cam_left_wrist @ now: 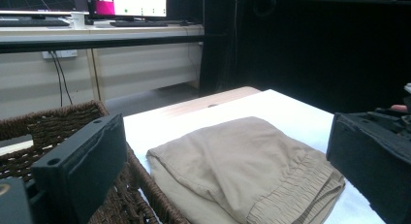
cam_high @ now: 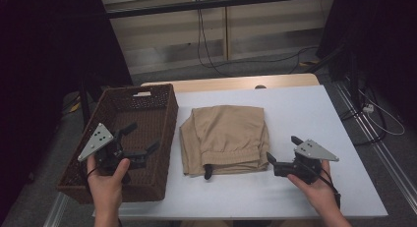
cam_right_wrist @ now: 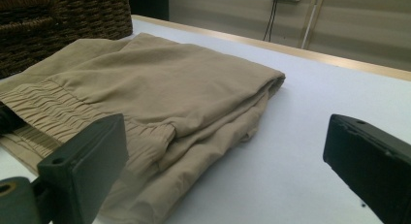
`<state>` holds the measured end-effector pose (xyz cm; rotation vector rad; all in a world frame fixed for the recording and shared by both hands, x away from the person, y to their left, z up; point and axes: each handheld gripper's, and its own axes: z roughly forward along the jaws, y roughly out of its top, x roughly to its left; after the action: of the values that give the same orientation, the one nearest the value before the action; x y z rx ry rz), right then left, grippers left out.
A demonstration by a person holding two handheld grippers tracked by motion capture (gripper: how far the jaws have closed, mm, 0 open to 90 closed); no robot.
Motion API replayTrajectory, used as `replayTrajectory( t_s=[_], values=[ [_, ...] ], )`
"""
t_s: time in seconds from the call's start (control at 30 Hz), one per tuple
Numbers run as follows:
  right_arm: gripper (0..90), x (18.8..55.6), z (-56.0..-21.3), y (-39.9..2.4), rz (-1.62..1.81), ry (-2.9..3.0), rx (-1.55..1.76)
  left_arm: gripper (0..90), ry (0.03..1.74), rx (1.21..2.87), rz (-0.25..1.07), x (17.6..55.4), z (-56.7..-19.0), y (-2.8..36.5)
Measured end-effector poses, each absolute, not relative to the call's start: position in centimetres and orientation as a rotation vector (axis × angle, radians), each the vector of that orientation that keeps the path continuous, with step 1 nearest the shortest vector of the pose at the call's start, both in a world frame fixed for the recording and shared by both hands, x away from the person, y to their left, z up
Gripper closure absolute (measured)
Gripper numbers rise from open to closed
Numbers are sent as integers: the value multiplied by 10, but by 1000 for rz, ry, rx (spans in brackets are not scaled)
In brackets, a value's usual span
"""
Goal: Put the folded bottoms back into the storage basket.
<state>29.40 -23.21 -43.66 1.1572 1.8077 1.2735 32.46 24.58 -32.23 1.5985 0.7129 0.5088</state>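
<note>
We find the folded tan cotton trousers with an elastic waistband [cam_high: 224, 139] lying flat on the white surface [cam_high: 305, 114], just beside the dark brown woven wicker basket [cam_high: 167, 114] at their left. The gathered waistband faces the person; a short black drawstring end [cam_high: 207, 173] pokes out from beneath it.

We judge the garment light, soft and limp. It will sag and unfold if lifted from one point, and the stacked layers may slide apart. We recommend pinching through all layers at the two near corners of the waistband edge, one claw at each, so the fold stays together.

The left claw [cam_high: 140, 141] hovers over the basket with its jaws spread wide and nothing between them. The right claw [cam_high: 282, 151] rests low near the right corner of the trousers, jaws also wide apart and empty, apart from the cloth.

From what the high view shows of the basket's interior, it holds nothing; its floor beneath the left hand [cam_high: 105, 180] is hidden.
</note>
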Motion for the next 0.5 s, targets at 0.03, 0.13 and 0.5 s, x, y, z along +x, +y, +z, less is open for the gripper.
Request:
replayTrajectory(
  t_s=[0.03, 0.13, 0.5],
  values=[
    [16, 296, -437, -230, 1269, 1815, 1164, 12, 713, 1598, 509, 325, -322, 246],
    [18, 304, -441, -224, 1261, 1837, 1186, 13, 713, 1602, 507, 325, -323, 245],
    [23, 321, -447, -211, 1228, 1890, 1239, 13, 703, 1615, 510, 323, -322, 242]
  ],
)
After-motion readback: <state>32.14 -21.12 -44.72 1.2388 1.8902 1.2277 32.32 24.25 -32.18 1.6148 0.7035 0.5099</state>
